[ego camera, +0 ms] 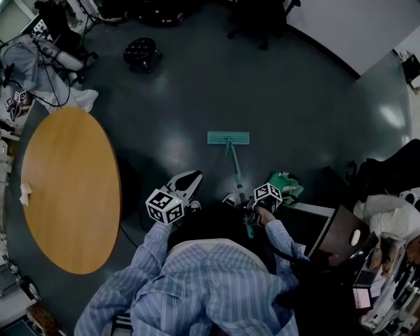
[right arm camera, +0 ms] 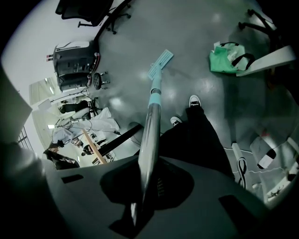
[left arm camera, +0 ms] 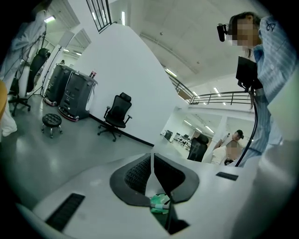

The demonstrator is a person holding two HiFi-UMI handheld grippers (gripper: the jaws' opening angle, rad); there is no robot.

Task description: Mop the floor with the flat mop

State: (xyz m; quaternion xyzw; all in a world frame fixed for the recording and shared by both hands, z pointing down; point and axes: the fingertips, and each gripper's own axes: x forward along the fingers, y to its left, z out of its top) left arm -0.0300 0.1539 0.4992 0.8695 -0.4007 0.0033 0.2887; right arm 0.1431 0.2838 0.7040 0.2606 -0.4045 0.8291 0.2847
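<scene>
The flat mop has a teal rectangular head [ego camera: 228, 138] that lies flat on the grey floor ahead of the person's feet. Its handle [ego camera: 236, 174] slants back to my right gripper [ego camera: 257, 209], which is shut on the handle near its upper end. In the right gripper view the handle [right arm camera: 152, 121] runs out from between the jaws of the right gripper [right arm camera: 145, 189] down to the mop head [right arm camera: 160, 64]. My left gripper [ego camera: 189, 182] hangs to the left of the handle, apart from it. In its own view the left gripper [left arm camera: 153, 162] is shut on nothing and points up across the room.
A round wooden table [ego camera: 72, 190] stands close on the left. A green bag [ego camera: 285, 184] lies on the floor right of the handle, beside a cluttered desk [ego camera: 341, 236]. A stool [ego camera: 141, 52] and an office chair [ego camera: 259, 20] stand further off. The person's shoes [ego camera: 229, 199] are next to the handle.
</scene>
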